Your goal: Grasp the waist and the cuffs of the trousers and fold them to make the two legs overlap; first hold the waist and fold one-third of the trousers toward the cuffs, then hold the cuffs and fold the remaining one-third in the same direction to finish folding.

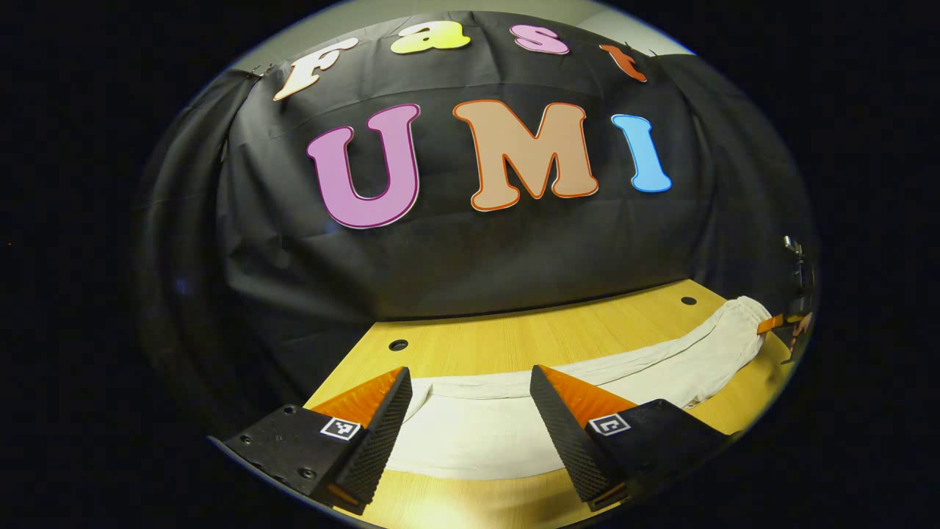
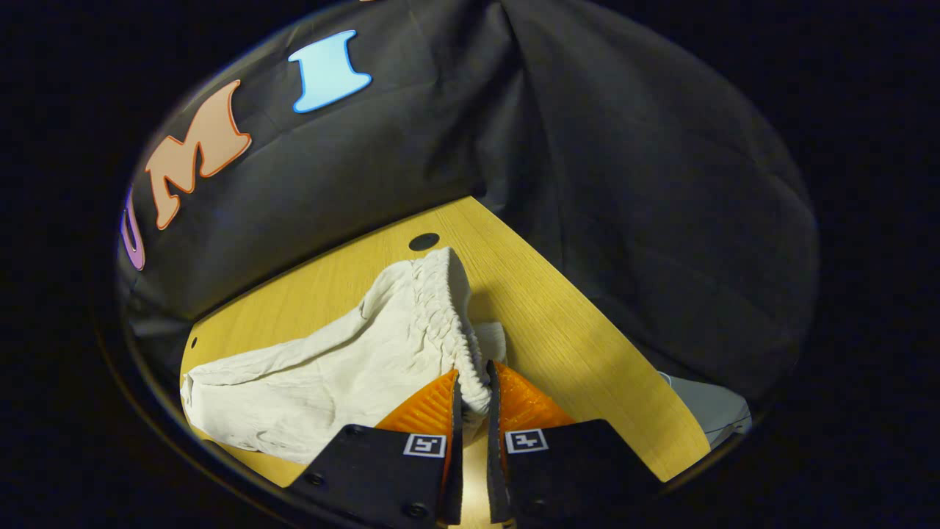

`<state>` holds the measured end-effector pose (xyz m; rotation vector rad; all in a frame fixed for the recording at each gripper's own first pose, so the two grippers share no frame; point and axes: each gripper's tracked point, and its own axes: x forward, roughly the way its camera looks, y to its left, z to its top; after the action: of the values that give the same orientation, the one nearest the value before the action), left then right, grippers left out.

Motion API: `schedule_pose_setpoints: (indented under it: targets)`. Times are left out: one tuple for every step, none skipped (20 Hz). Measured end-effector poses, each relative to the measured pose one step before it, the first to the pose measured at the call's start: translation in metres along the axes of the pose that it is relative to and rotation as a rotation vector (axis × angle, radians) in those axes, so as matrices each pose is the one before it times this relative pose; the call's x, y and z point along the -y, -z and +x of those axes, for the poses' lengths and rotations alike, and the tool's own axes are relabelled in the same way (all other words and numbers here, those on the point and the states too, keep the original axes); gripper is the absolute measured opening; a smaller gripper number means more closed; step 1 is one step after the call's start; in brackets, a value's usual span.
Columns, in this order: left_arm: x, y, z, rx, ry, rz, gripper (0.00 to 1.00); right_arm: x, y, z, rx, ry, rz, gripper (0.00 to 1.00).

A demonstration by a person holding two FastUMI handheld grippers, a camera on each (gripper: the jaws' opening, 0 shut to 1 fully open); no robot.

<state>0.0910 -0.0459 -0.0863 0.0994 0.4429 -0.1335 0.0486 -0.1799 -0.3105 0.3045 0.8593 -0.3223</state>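
Right gripper (image 2: 470, 393) fingers clamped on trousers (image 2: 352, 367) waistband, table (image 2: 558, 323) beneath.

Wooden table (image 1: 507, 342) is lying under warm light, yellowish grain running across it. Round dark holes (image 1: 398, 344) are sitting near its far edge, another hole (image 2: 424, 241) showing in the right gripper view. Black cloth wall (image 1: 455, 250) is hanging creased behind the table, draping down past the edge. Pale grey patch (image 2: 709, 411) is showing beyond the table's right corner, unclear what.
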Motion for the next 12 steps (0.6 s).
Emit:
schedule_pose_setpoints:
  targets:
    - [-0.00071,-0.00065,0.00090,0.00413,0.00420,-0.00115,0.96,-0.00844,-0.00455,-0.00306,0.01433,-0.01664,-0.00609,0.15]
    - [-0.00165,-0.00263,0.00209,0.00497,0.00534,0.00029,0.96,-0.00439,-0.00570,-0.00593,0.01728,-0.01533,-0.01093,0.15]
    - [-0.00264,-0.00040,0.00132,0.00050,0.00390,0.00075,0.96,-0.00893,-0.00575,-0.00586,0.01653,-0.01312,-0.01302,0.15]
    - [-0.00373,-0.00092,0.00147,-0.00019,0.00201,0.00058,0.96,-0.00894,-0.00424,-0.00699,0.01518,-0.01699,-0.00826,0.15]
    - [-0.00393,-0.00014,0.00054,0.00309,0.00367,-0.00011,0.96,-0.00934,-0.00636,-0.00619,0.01562,-0.01768,-0.00714,0.15]
    - [-0.00513,-0.00100,0.00064,0.00067,0.00091,-0.00201,0.96,-0.00927,-0.00493,-0.00398,0.01170,-0.01796,-0.00813,0.15]
    - [-0.00518,0.00268,0.00080,-0.00135,0.00560,-0.00356,0.96,-0.00990,-0.00717,-0.00232,0.01214,-0.01696,-0.00952,0.15]
    - [-0.00606,0.00044,0.00134,-0.00048,0.00049,-0.00364,0.96,-0.01101,-0.00393,-0.00066,0.01045,-0.01502,-0.01179,0.15]
    - [-0.00665,0.00227,0.00011,-0.00237,0.00026,-0.00433,0.96,-0.01228,-0.00576,-0.00231,0.01139,-0.01343,-0.01501,0.15]
    - [-0.00640,0.00289,0.00140,-0.00582,-0.00263,-0.00863,0.96,-0.01599,-0.00606,-0.00419,0.01537,-0.02193,-0.01449,0.15]
    - [-0.00697,0.00355,0.00017,-0.00418,-0.00098,-0.01062,0.96,-0.01285,-0.00376,-0.00288,0.00993,-0.01605,-0.01770,0.15]
    - [-0.00655,0.00112,0.00034,-0.00260,-0.00242,-0.01042,0.96,-0.01443,-0.00289,-0.00209,0.00712,-0.01568,-0.02311,0.15]
